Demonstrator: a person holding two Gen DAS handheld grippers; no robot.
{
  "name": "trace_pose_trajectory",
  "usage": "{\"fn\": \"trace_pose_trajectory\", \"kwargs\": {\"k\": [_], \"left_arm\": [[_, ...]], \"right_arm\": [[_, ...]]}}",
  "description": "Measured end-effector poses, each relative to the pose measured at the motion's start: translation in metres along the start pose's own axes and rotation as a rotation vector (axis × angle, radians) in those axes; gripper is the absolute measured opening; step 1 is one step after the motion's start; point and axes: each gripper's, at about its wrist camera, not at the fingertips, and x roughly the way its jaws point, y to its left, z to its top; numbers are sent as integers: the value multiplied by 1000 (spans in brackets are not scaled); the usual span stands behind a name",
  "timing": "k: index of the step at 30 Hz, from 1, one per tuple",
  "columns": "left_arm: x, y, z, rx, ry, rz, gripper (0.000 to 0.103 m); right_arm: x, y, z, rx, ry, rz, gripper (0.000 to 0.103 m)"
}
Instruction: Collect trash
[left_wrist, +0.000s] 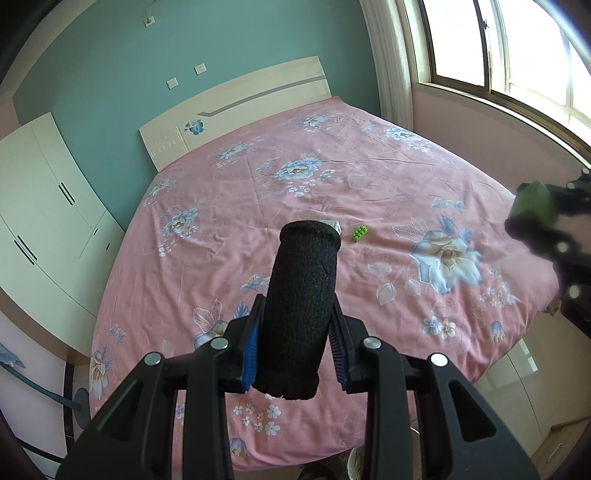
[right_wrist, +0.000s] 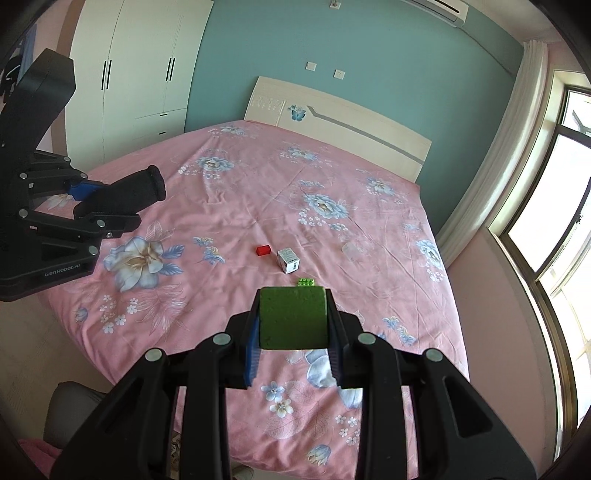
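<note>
My left gripper (left_wrist: 297, 314) is shut on a rolled black sock (left_wrist: 301, 295) that sticks forward between its blue pads; the same gripper (right_wrist: 110, 201) and sock (right_wrist: 136, 192) show at the left of the right wrist view. My right gripper (right_wrist: 293, 317) is shut on a green sponge block (right_wrist: 293, 317), seen blurred at the right edge of the left wrist view as the sponge (left_wrist: 535, 205). Both hang above the pink flowered bed (right_wrist: 258, 184). On the bed lie a green toy brick (right_wrist: 307, 282), a small white box (right_wrist: 288, 260), a red block (right_wrist: 263, 250) and a clear wrapper (right_wrist: 354, 248).
A white wardrobe (right_wrist: 140, 66) stands left of the white headboard (right_wrist: 340, 122) against the teal wall. A window (right_wrist: 554, 206) with a curtain runs along the right. A bin-like rim (left_wrist: 356, 461) shows below the bed's near edge, and a grey seat (right_wrist: 70, 406) at the lower left.
</note>
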Motion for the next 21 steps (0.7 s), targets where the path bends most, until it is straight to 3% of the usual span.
{"fn": "trace_pose_trajectory", "kwargs": {"k": [9,21], "left_arm": [[-43,-12,-41,54,-3,9,35],[-25,-38,-103,152,96,-8,35]], "right_arm": [[-58,13,-31,-31,-5,3,31],[-63,45,-87,-71,72,14,31]]}}
